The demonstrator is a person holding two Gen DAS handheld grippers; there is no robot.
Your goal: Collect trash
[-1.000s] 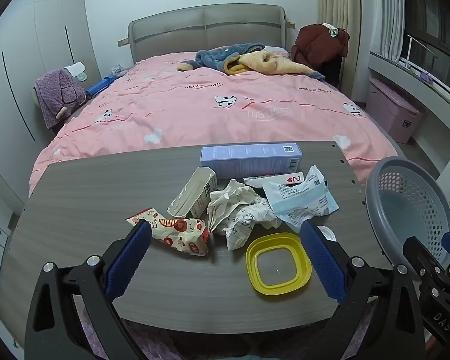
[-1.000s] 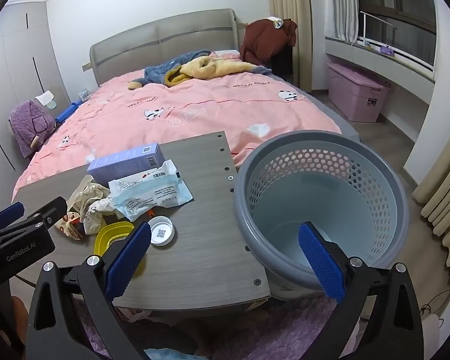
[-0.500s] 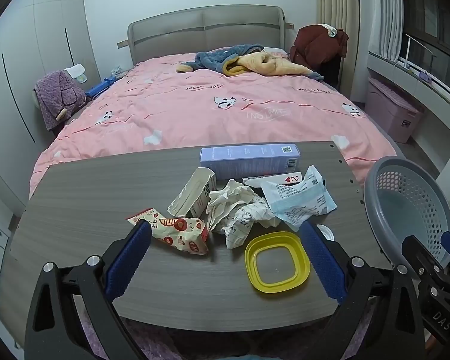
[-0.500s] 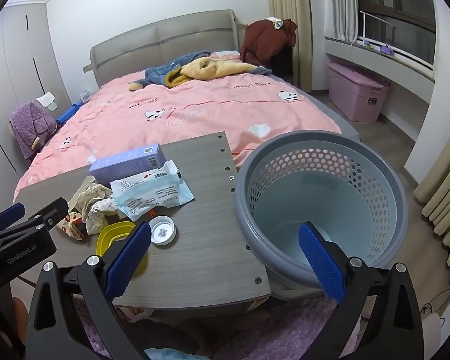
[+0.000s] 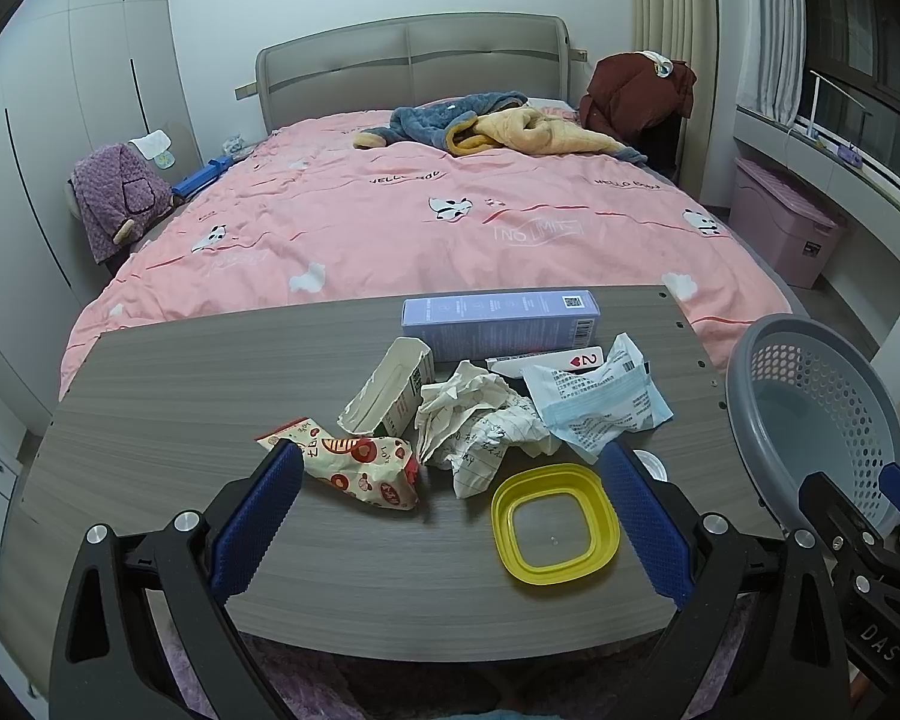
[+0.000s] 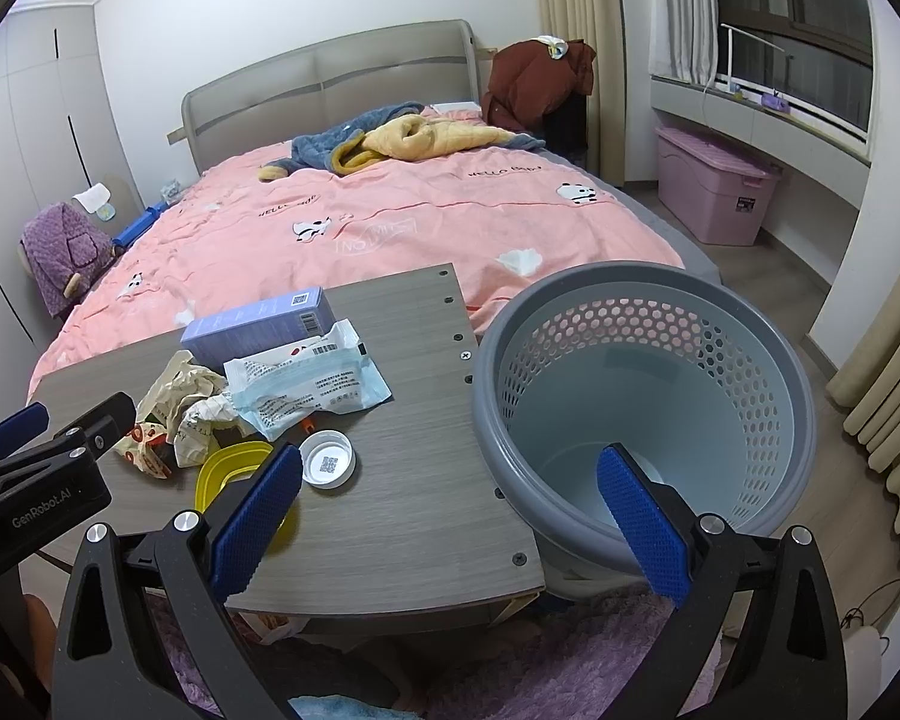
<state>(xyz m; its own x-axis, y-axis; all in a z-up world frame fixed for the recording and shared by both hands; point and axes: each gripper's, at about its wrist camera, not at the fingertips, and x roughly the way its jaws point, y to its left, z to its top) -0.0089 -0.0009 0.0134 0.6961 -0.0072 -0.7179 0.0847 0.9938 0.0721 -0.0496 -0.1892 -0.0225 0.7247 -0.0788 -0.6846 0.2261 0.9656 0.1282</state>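
Left wrist view: the left gripper hangs over the near edge of the desk, tongs spread wide, nothing between them. Ahead of it, the trash sits bunched toward the desk's right half. A red-patterned snack wrapper lies just off the left finger, a torn white carton behind it, crumpled paper in the middle, a blue-and-white pack to its right. A lavender box runs along the far edge, with a card showing a red heart just in front. A yellow lid lies near the near edge, by the right finger. The grey basket stands off the desk's right edge.

Right wrist view: the right gripper hovers over the desk's near right corner, tongs also wide apart and empty, one finger over the desk, the other over the basket's rim. The basket looks empty, though its floor is partly hidden. A small white cap lies beside the yellow lid. The left gripper shows at the left edge.
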